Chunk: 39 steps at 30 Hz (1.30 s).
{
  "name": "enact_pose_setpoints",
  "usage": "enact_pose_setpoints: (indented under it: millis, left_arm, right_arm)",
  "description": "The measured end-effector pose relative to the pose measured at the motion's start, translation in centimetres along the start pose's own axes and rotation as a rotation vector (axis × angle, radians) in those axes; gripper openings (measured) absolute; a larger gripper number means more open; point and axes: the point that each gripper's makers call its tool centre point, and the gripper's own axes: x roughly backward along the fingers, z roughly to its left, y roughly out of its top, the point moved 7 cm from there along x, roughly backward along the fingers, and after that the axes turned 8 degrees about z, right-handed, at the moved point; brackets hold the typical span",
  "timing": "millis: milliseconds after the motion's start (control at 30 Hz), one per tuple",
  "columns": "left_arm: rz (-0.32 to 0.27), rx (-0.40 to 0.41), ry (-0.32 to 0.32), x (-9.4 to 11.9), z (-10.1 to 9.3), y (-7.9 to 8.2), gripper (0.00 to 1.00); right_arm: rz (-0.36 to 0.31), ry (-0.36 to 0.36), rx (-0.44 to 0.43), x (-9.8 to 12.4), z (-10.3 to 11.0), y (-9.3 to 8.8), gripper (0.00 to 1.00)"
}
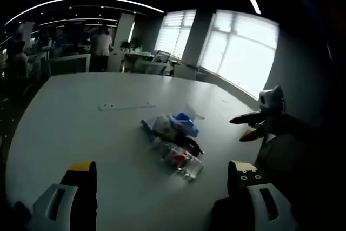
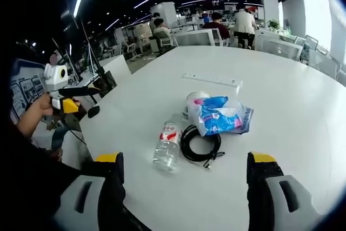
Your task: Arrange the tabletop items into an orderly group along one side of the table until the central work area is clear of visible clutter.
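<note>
Clutter sits bunched at the middle of a white counter point(image 2: 303, 112) in an open-plan office, untouched as both hand-held grippers hang back from it. In the right gripper view the pile lies at about 12 o'clock from the jaws: a clear bottle point(image 2: 167, 147) on its side with a red label, a black cable coil point(image 2: 201, 144) just beside it at its 3 o'clock, and a blue-and-white bag point(image 2: 219, 114) touching the coil's far edge. A pale round thing peeks out behind the bag — too hidden to name. A flat white strip point(image 2: 212, 80) lies well apart, farther up the counter.

The right hand-held gripper point(image 2: 184, 174) stands wide open and empty, its yellow-tipped jaws framing the pile from short of it. The left hand-held gripper point(image 1: 162, 177) is likewise spread wide with nothing between its jaws; from its view the same bottle point(image 1: 181, 160), bag point(image 1: 175, 125) and strip point(image 1: 125, 105) show, dim and muddled.

By the look of things the sorting has not begun: no item has reached an edge. The next move probably calls for one hand-held gripper to close in on an outlying piece, likely the bottle, which may roll if nudged, and carry it toward one side.

The left gripper view is dark, so the pile's parts blur together. At its 3 o'clock the other hand-held gripper point(image 1: 254, 125) shows off the counter's edge, its jaw gap unclear there.
</note>
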Motion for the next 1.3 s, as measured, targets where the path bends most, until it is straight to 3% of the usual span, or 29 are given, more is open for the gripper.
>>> enact_pose_setpoints:
  millis: [367, 667, 933, 1300]
  left_arm:
    - [-0.011, 0.005, 0.001, 0.1, 0.2, 0.2, 1.00]
    - [0.003, -0.016, -0.023, -0.5, -0.2, 0.4, 1.00]
    - [0.003, -0.020, -0.025, -0.4, -0.2, 0.5, 1.00]
    - [-0.001, -0.021, -0.041, -0.7, -0.4, 1.0, 1.00]
  right_arm:
    - [0.003, 0.022, 0.021, -0.8, 1.1, 0.9, 0.90]
    - [-0.010, 0.056, 0.065, -2.2, 2.5, 3.3, 0.88]
    - [0.000, 0.059, 0.102, -3.5, 3.5, 4.0, 0.85]
    - [-0.043, 0.060, 0.095, -5.0, 4.7, 5.6, 0.78]
